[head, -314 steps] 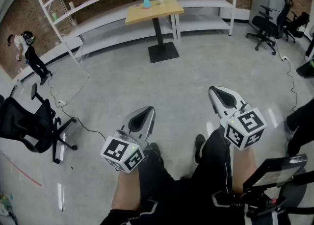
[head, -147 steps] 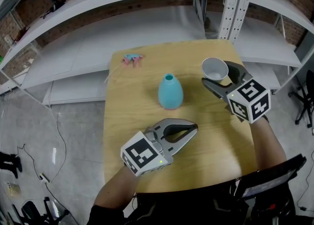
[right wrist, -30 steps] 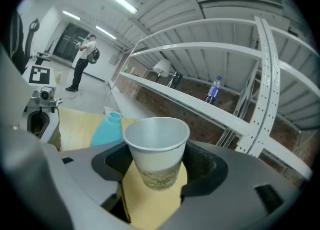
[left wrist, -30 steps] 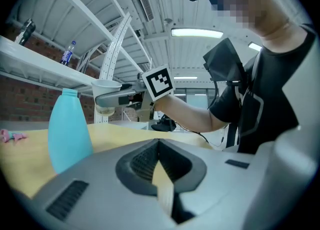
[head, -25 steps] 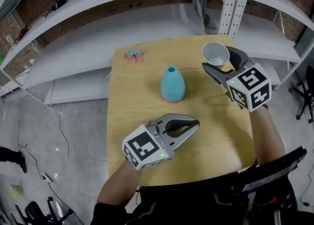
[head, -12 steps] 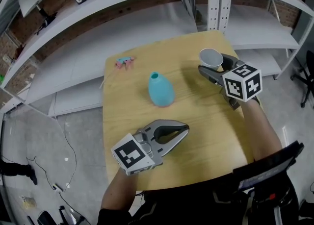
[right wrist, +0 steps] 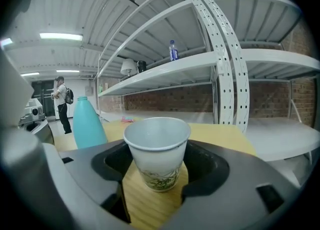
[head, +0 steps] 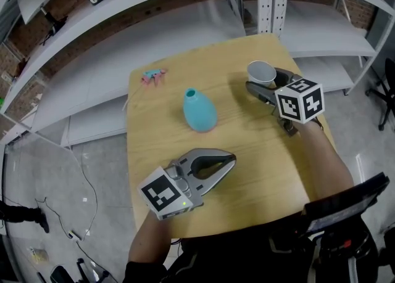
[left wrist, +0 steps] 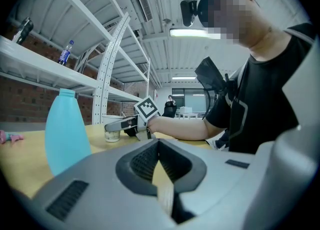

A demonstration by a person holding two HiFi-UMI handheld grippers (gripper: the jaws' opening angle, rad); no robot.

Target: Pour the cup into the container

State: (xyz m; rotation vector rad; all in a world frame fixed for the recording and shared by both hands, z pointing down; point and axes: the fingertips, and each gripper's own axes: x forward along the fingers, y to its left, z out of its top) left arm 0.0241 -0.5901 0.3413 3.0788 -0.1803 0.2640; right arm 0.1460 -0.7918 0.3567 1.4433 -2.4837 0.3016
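cup (right wrist: 156, 151) upright, mouth up, clamped in right gripper's (head: 264, 82) jaws; left gripper's (head: 232, 160) jaws together.

- The left gripper (head: 229, 161) is smooth and grey. Its two curved jaws make a loop shape.
- The right gripper (head: 258, 86) is grey too, with the same curved jaws.
- Each gripper has a white cube with black square patterns: the left cube (head: 163, 195) and the right cube (head: 300, 101).
- A tiny green light glows on the left cube.
- The person wears a black top (left wrist: 265, 93) with short sleeves.
- A small black camera (left wrist: 188, 11) sits on the head.
- Black straps (left wrist: 227, 91) cross the chest.
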